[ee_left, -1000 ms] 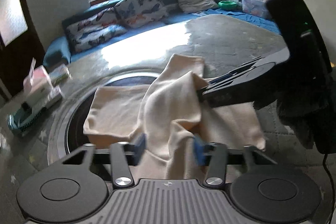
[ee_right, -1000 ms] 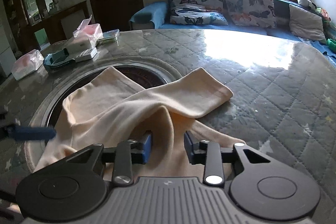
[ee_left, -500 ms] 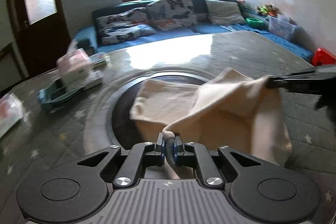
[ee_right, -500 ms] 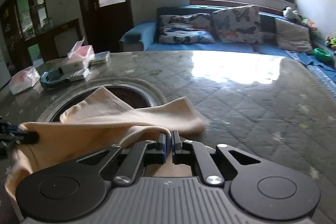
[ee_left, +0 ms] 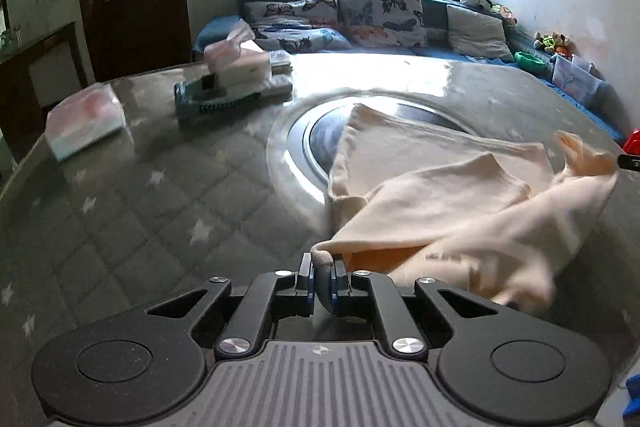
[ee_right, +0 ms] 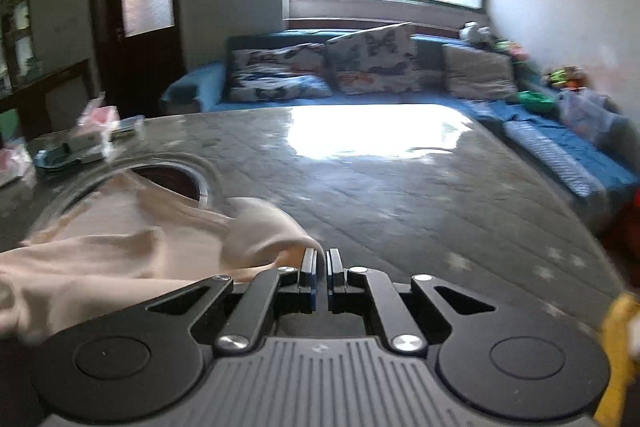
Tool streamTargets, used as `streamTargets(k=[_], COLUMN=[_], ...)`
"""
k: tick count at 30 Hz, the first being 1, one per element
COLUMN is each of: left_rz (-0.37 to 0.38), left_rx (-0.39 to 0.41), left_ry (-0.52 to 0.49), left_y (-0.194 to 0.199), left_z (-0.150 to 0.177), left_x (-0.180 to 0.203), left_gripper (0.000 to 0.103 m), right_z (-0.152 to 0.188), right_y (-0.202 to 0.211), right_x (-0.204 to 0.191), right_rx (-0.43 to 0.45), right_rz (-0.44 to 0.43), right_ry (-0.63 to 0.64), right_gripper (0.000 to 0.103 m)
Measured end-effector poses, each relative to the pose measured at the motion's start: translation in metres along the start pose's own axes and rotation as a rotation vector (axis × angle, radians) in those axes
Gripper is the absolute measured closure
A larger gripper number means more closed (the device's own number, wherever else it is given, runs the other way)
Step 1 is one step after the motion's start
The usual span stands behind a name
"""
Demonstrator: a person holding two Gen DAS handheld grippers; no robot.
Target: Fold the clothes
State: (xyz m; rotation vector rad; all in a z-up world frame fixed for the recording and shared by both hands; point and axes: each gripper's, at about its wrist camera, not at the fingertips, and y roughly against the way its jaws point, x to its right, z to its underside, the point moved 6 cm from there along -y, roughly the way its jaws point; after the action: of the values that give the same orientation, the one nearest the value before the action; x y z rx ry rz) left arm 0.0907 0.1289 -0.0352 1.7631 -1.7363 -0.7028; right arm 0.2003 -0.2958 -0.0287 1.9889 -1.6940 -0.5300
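Cream garment (ee_left: pixel 432 203) on grey quilted table (ee_left: pixel 160 195) before blue sofa (ee_left: pixel 224 27).

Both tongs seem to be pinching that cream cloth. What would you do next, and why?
Probably lift and draw the two tongs apart. The left tongs and right tongs each pinch an edge of the cloth, which sags bunched on the table.

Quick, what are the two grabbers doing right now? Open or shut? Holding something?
Left gripper: shut, pinching an edge of the cream cloth.
Right gripper: shut, pinching another edge of the same cloth.
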Motion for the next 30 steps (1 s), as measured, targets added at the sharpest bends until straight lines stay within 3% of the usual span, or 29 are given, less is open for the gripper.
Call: streamTargets(k=[3,8,10,11,13,15,17,30], left_rz=[-0.005,-0.011,-0.012,-0.013,-0.005,0.010,0.036,0.204], left_rx=[-0.034,-0.024,0.001,0.017,0.046,0.073,0.091,0.031], left_ry=[-0.029,-0.057,-0.068,-0.074,-0.083,-0.098,-0.123,-0.319], left_y=[0.002,0.009,0.013,0.016,0.020,0.024,0.023,-0.057], left_z=[0.018,0.022,0.016,0.013,0.005,-0.006,-0.015,-0.041], left_x=[0.000,0.001,0.002,0.003,0.006,0.012,0.023,0.132], left_gripper=[0.092,0.083,0.068,0.066,0.065,0.065,0.065,0.066], right_z=[0.017,0.031,0.030,0.028,0.026,0.025,0.024,0.033], right_y=[0.006,0.009,0.007,0.004,-0.004,-0.015,-0.027,-0.042], right_x=[0.016,0.018,0.012,0.010,0.004,0.002,0.000,0.002], right_rx=[-0.043,-0.089,-0.089,-0.086,-0.090,-0.097,-0.106,-0.136], right_rz=[0.043,0.018,-0.005,-0.011,-0.022,-0.021,-0.011,-0.007], right_ry=[-0.018,0.006,0.026,0.033,0.037,0.033,0.035,0.020], right_gripper=[0.099,0.096,0.095,0.091,0.088,0.074,0.067,0.061])
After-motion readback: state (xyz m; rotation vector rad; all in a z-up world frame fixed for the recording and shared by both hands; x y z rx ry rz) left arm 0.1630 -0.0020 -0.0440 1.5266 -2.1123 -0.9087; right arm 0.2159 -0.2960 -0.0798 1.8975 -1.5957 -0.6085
